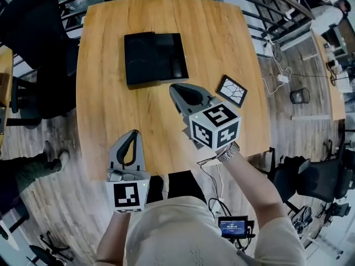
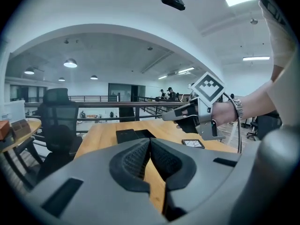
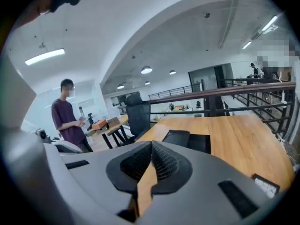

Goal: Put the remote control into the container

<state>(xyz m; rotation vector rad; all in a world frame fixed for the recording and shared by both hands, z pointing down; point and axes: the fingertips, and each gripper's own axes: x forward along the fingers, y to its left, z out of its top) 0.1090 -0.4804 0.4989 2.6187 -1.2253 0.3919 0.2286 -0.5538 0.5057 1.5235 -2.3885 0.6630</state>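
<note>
Toward the far middle of the wooden surface [image 1: 111,110] lies the flat black container [image 1: 145,59], a shallow tray-like piece with a second dark panel touching its right side. From the head view I cannot tell whether that panel is a lid, another compartment or the remote control itself. No view shows a remote as a separate thing, and the container's contents are too dark to read. A small black-framed tile [image 1: 231,91] with a pale cracked pattern sits well apart from it, near the right edge. The left hand-held gripper [image 2: 150,142] hangs back at the near edge with its jaws closed tip to tip on nothing, bare wood showing through the gap beneath them. That looks like a resting pose that keeps it clear of the work. The right hand-held gripper [image 3: 151,145] is carried forward over the surface between tile and container. Its jaws are likewise pressed together and empty, and they point toward the black pieces, which suggests this side is meant to do the reaching. The pickup looks not yet begun.
</note>
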